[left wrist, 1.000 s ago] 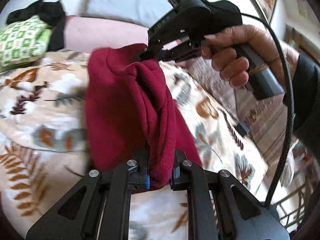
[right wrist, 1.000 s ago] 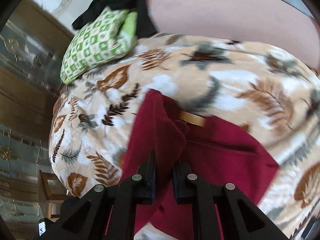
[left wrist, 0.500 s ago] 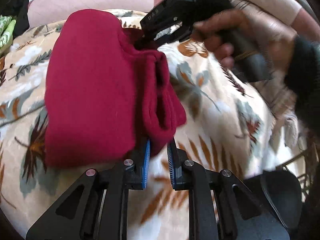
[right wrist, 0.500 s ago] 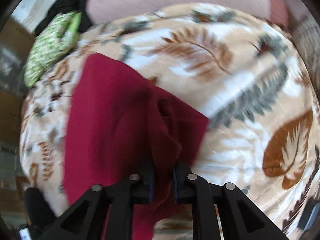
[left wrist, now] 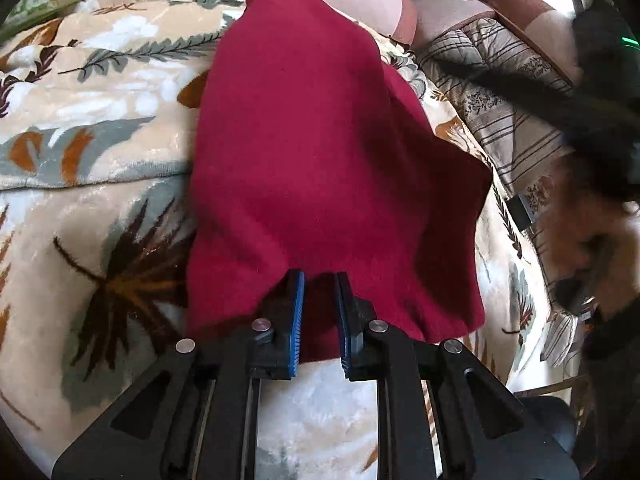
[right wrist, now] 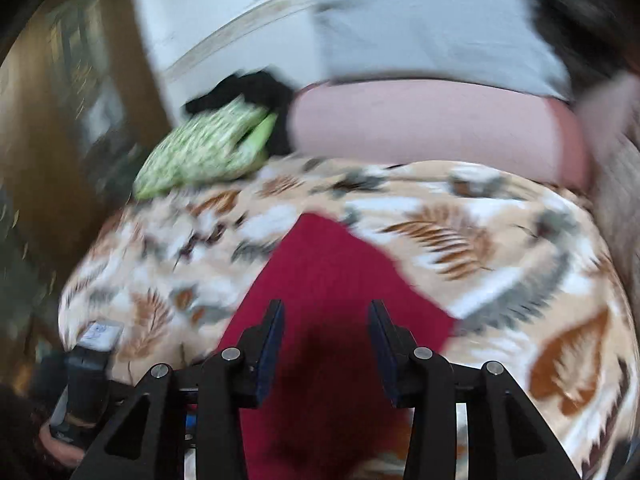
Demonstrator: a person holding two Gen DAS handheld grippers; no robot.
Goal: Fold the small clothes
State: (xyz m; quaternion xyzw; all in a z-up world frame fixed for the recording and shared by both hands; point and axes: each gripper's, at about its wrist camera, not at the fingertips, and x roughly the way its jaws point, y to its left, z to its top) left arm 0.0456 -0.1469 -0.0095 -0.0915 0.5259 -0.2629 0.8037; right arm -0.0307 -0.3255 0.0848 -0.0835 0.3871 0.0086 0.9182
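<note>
A dark red fleece garment (left wrist: 320, 152) lies folded on the leaf-patterned blanket (left wrist: 100, 128). My left gripper (left wrist: 320, 280) sits at its near edge with the jaws a little apart, not clamping the cloth. In the right wrist view the same red garment (right wrist: 340, 280) lies on the blanket (right wrist: 500, 248), and my right gripper (right wrist: 326, 312) hovers above it, jaws wide open and empty. The right wrist view is motion-blurred.
A green patterned cloth (right wrist: 208, 148) on black clothes (right wrist: 248, 88) sits at the blanket's far left. A pink pillow (right wrist: 432, 124) lies behind. A striped quilt (left wrist: 500, 92) covers the bed's right side. A wooden cabinet (right wrist: 60, 120) stands left of the bed.
Both grippers have let go of the red garment, which now lies flat and folded. The right gripper opened wide and pulled back and up; the left jaws parted slightly.
</note>
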